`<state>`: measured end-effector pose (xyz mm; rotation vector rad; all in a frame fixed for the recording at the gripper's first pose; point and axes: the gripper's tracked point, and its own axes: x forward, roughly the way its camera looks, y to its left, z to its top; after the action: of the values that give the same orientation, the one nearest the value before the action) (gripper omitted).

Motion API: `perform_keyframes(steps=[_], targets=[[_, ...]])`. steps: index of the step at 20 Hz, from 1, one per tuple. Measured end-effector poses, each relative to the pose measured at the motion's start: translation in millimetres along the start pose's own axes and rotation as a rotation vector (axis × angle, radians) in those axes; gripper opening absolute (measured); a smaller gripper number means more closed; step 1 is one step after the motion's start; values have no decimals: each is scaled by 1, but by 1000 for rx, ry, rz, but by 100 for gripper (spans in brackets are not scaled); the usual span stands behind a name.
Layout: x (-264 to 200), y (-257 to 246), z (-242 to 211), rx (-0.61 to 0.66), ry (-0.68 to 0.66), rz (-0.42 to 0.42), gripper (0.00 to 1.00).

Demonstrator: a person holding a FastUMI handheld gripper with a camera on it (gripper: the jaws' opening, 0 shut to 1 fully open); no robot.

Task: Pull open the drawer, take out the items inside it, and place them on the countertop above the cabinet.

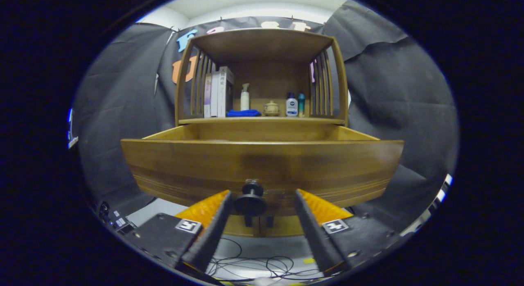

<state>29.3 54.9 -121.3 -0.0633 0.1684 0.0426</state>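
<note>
Fingers spread wide either side of the round black drawer knob (250, 198), gripper (262, 200) released, gripping nothing.

Wooden drawer (262, 165) pulled out, contents hidden behind its front. Best now: lift clear of the knob, reach over the front. Above, on the countertop (262, 120): upright boxes (218, 93), folded blue cloth (243, 112), several bottles (291, 104).

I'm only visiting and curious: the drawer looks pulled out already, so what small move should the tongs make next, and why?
Probably back off the knob and rise above the drawer front. The tongs stand open with the knob between the fingers, nearer the left one, and the drawer already juts well out below the countertop. Its inside is hidden behind the front panel, so a higher look should come before any reach.
</note>
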Motion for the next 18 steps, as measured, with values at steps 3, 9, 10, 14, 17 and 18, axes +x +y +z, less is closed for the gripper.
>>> perform_keyframes(steps=[3,9,10,14,17,18], targets=[[-26,-24,35,55,-54,-14,100],[-53,-56,140,123,-184,-28,100],[-52,-61,156,127,-210,-37,100],[-25,-58,209,126,-243,-44,100],[11,-43,232,102,-184,-4,100],[25,-37,235,92,-154,7,100]])
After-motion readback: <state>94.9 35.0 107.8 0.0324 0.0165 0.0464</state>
